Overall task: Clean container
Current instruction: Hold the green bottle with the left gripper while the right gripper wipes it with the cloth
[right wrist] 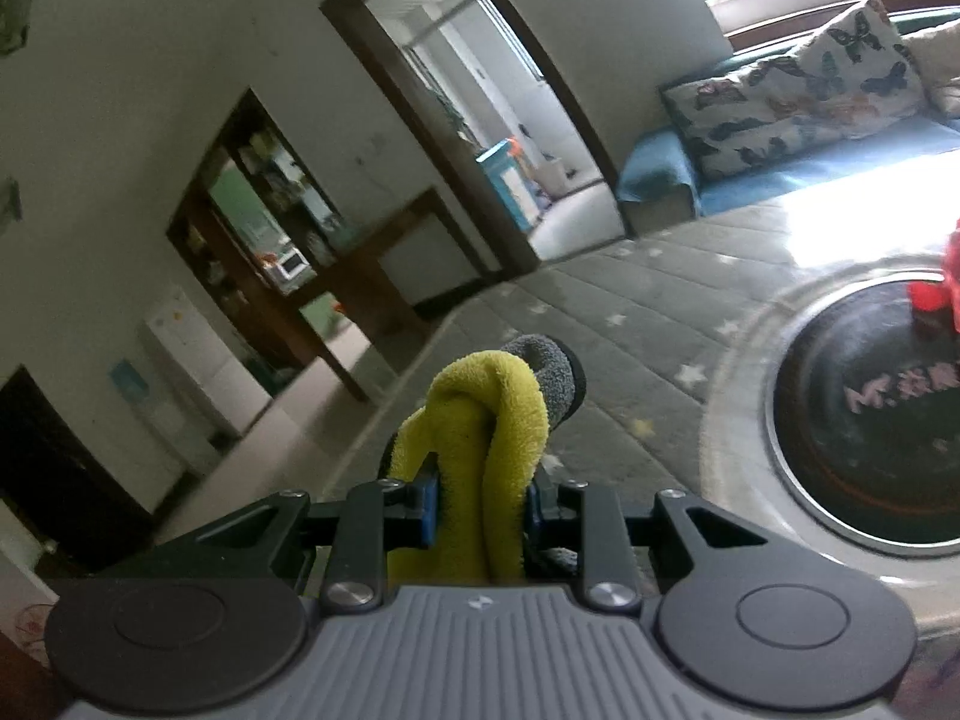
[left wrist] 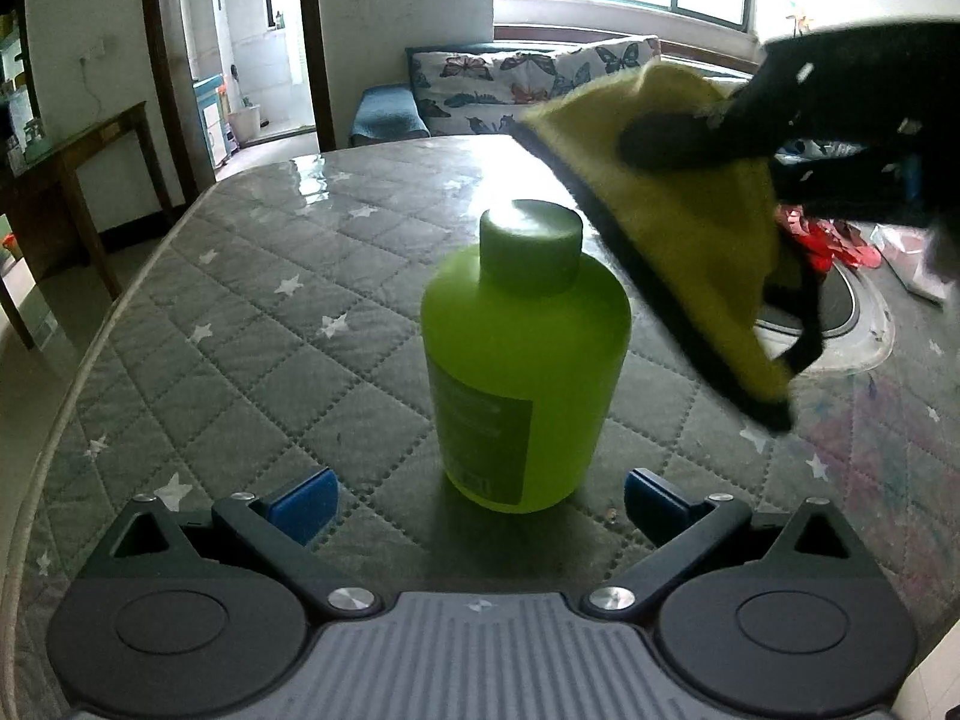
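Left wrist: green bottle (left wrist: 522, 360) upright, cap uppermost.

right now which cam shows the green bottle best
The left wrist view: the green bottle stands upright and capped on the quilted table, whole, just ahead of the open left gripper. The right wrist view does not show it, only the yellow cloth clamped there.

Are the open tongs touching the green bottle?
Apart. The left wrist view shows the left tongs open, with grey quilted table visible between each blue pad and the lime-green plastic bottle.
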Tool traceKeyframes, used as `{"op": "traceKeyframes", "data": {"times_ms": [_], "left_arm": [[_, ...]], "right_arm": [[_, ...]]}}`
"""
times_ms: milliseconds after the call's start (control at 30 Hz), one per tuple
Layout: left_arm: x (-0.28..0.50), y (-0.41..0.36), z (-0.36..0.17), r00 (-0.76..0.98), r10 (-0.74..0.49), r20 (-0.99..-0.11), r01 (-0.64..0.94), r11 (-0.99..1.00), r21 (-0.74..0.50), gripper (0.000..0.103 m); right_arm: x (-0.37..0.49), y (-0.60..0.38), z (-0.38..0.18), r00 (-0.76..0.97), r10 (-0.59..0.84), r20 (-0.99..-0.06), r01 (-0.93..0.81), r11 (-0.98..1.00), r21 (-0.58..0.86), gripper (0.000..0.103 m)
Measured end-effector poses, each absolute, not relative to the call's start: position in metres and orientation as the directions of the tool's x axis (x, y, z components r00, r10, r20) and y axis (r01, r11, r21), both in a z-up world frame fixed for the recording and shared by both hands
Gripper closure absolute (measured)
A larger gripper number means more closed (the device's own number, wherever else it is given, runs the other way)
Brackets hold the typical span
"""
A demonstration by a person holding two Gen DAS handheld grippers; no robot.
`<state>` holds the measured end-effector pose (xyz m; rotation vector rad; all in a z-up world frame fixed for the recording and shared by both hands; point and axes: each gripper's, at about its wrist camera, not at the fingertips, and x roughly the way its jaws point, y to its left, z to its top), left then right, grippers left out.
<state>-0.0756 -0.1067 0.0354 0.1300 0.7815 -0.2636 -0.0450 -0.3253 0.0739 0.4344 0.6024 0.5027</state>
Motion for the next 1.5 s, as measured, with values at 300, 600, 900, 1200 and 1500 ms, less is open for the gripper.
{"op": "traceKeyframes", "data": {"times_ms": [300, 600, 900, 1200, 1500], "left_arm": [[-0.079, -0.104, 0.04, 0.693, -0.19, -0.695, 0.276, 0.961, 0.013, 0.0], [-0.079, -0.098, 0.045, 0.706, -0.188, -0.683, 0.268, 0.963, 0.012, 0.0], [-0.081, -0.095, 0.054, 0.728, -0.212, -0.652, 0.278, 0.961, -0.002, 0.0], [-0.08, -0.095, 0.057, 0.732, -0.213, -0.647, 0.283, 0.959, 0.004, 0.0], [-0.082, -0.088, 0.056, 0.734, -0.199, -0.649, 0.267, 0.964, 0.006, 0.0]], "right_arm": [[-0.026, -0.311, 0.033, 0.66, 0.542, -0.52, -0.274, 0.818, 0.505, 0.078], [-0.024, -0.3, 0.001, 0.613, 0.503, -0.61, -0.28, 0.86, 0.428, 0.078], [-0.045, -0.299, 0.007, 0.628, 0.505, -0.592, -0.3, 0.859, 0.415, 0.08], [-0.054, -0.302, 0.055, 0.676, 0.57, -0.466, -0.365, 0.809, 0.461, 0.08], [-0.064, -0.298, 0.052, 0.689, 0.555, -0.466, -0.358, 0.82, 0.447, 0.08]]}}
